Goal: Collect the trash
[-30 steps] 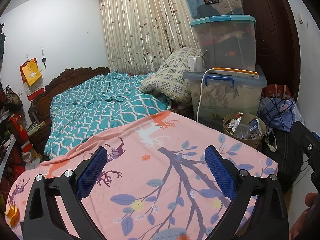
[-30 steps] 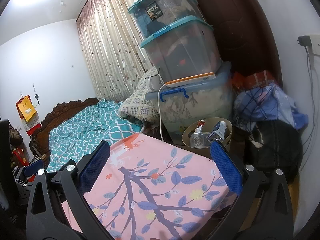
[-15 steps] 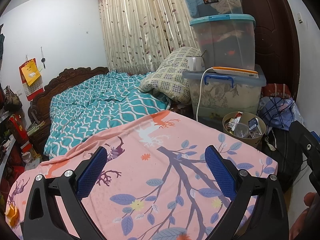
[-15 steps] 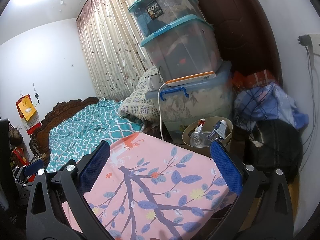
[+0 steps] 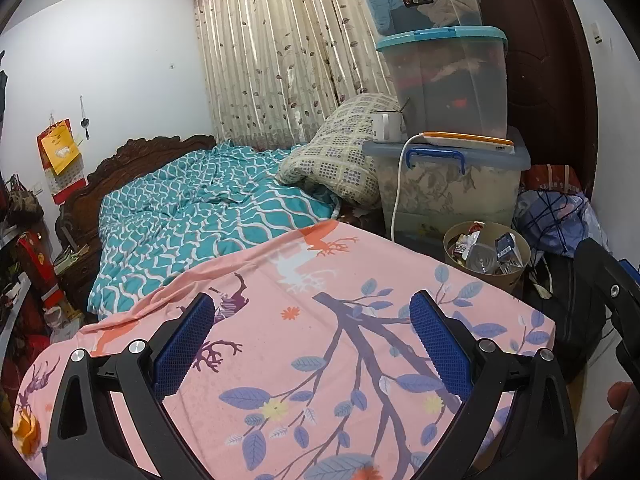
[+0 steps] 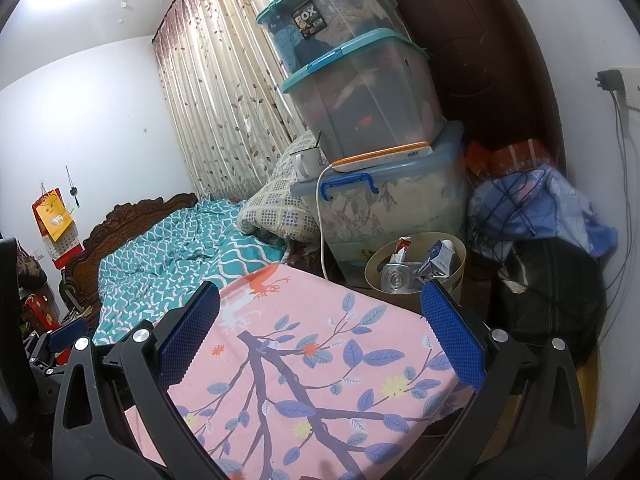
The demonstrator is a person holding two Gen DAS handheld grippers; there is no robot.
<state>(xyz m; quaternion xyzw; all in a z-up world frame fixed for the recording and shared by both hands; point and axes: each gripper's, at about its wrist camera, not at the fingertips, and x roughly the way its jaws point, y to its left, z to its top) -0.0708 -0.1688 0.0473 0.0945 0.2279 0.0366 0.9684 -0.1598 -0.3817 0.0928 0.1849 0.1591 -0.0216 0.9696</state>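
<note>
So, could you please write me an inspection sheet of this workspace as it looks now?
Surface: pink floral sheet on the bed, no trash seen on it.
Job's things: tan waste bin beside the bed, holding wrappers and a plastic bottle.
Clutter: stacked storage boxes, mug, black bag.
Grippers: left gripper and right gripper open, empty.
Cables: white cable hanging down the boxes.
Surroundings: curtain, teal duvet.

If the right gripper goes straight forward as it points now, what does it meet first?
Probably the pink blanket on the bed, lying between the open right gripper fingers; the trash bin stands further, slightly right. Depth is unclear.
</note>
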